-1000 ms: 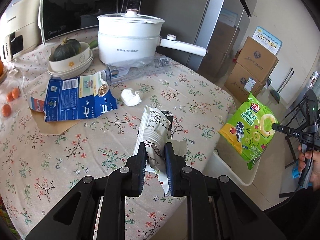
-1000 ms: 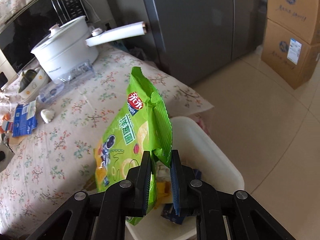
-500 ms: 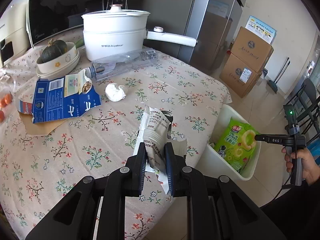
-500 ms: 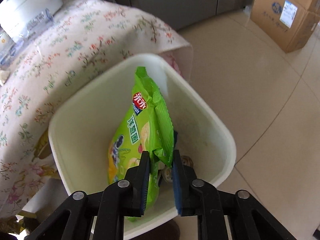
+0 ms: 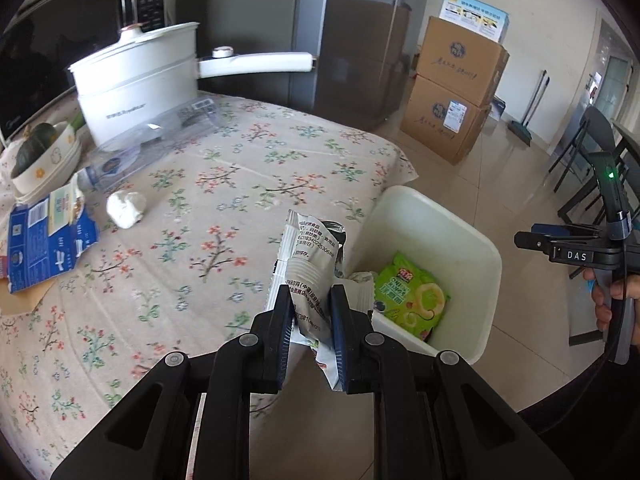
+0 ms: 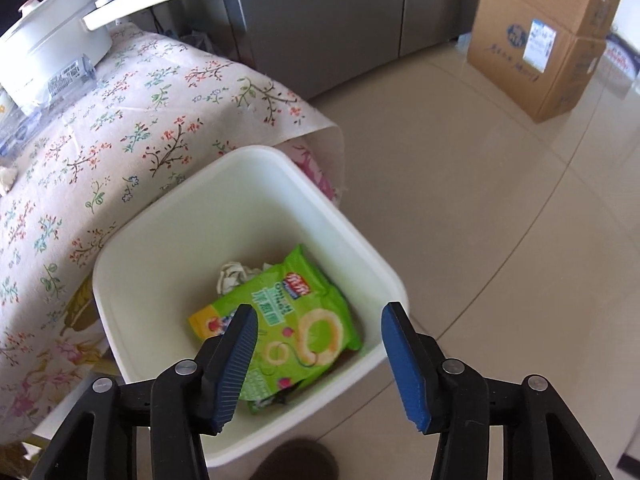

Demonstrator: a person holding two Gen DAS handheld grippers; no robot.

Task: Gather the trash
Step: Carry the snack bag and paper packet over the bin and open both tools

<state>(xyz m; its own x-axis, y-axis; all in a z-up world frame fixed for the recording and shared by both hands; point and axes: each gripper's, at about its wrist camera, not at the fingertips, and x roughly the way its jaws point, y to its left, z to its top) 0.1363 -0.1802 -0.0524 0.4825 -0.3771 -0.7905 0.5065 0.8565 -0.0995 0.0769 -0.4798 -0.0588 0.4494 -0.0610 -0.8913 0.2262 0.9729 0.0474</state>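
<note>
While pinched upright in the left gripper [image 5: 308, 320], grey wrapper [image 5: 310, 264] over the table edge, just beside the bin [image 6: 132, 280]. Green bag [image 6: 296, 320] flat inside the bin, atop a crumpled wad [image 6: 230, 276] — free of the right gripper [image 6: 316, 356], jaws opening wide above it, nothing between them. Flowered tablecloth [image 5: 200, 200] under a tissue ball [image 5: 126, 209], torn blue carton [image 5: 44, 236], clear bottle [image 5: 152, 142], white pot [image 5: 136, 80], bowl with squash [image 5: 40, 156]. Beyond — grey fridge [image 5: 352, 32], stacked boxes [image 5: 456, 88], beige tile floor [image 6: 500, 200], dark chairs [image 5: 588, 160].
</note>
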